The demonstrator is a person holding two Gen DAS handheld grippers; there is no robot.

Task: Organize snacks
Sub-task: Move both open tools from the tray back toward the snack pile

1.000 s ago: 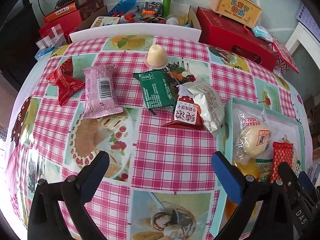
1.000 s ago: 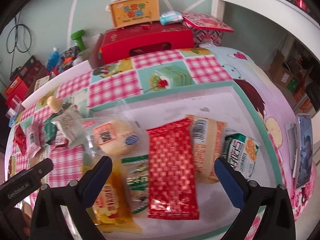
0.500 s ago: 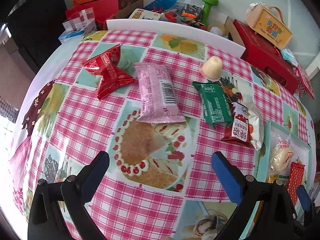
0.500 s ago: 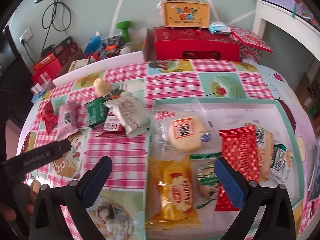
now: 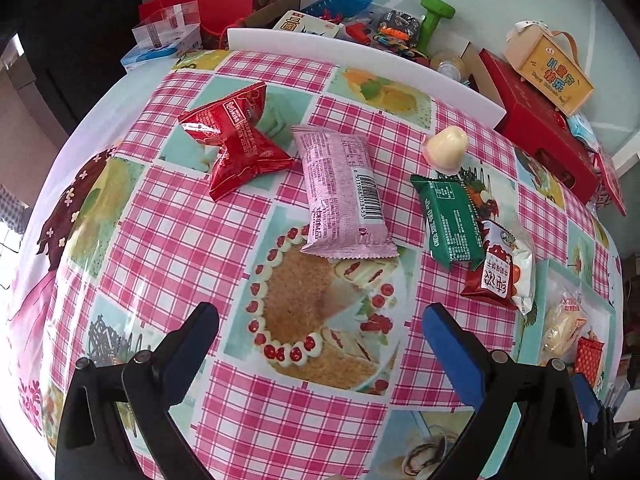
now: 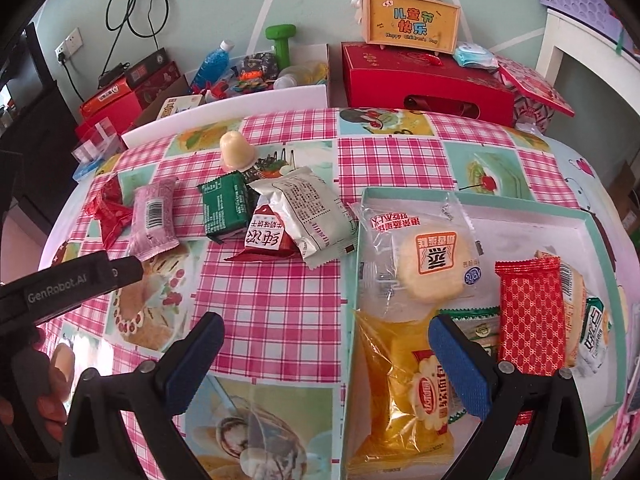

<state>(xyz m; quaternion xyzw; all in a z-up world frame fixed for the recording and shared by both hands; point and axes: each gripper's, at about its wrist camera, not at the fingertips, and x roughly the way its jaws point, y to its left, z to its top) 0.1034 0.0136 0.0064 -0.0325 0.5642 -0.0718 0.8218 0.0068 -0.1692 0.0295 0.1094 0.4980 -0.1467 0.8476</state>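
A glossy pink-checked tablecloth (image 5: 168, 240) printed with cake and dessert pictures covers the table, which curves away to a white board (image 5: 360, 60) along its far edge. Nearest, the left gripper (image 5: 320, 330) hangs over the printed cake with its blue-padded jaws spread wide and nothing between them; the cloth beneath is bare, leaving open room out to the left edge. The right gripper (image 6: 326, 340), jaws likewise released and empty, straddles the left rim of the mint-edged tray (image 6: 520, 204), one finger over bare cloth, the other above the tray's contents. In the tray lie a crinkly yellow snack bag (image 6: 404, 392), a clear-wrapped round cake (image 6: 432, 264), a red patterned packet (image 6: 530, 316) and a green-and-white pouch (image 6: 596, 332) against the right rim, crowded and overlapping. Left of the tray, loose on the cloth, a white foil pack (image 6: 312, 208) overlaps a small red-and-white packet (image 6: 266, 242), which touches a dark green packet (image 5: 450, 220). Further left sit a matte pink wrapper (image 5: 344, 196) with a barcode and, just beside it, a shiny red twisted bag (image 5: 236, 144). Beyond them a domed cream jelly cup (image 5: 446, 148) stands upright. Behind the board, a red gift box (image 6: 424, 80) carries a small orange handled box (image 6: 412, 20), and a green dumbbell (image 6: 282, 42) stands among clutter.
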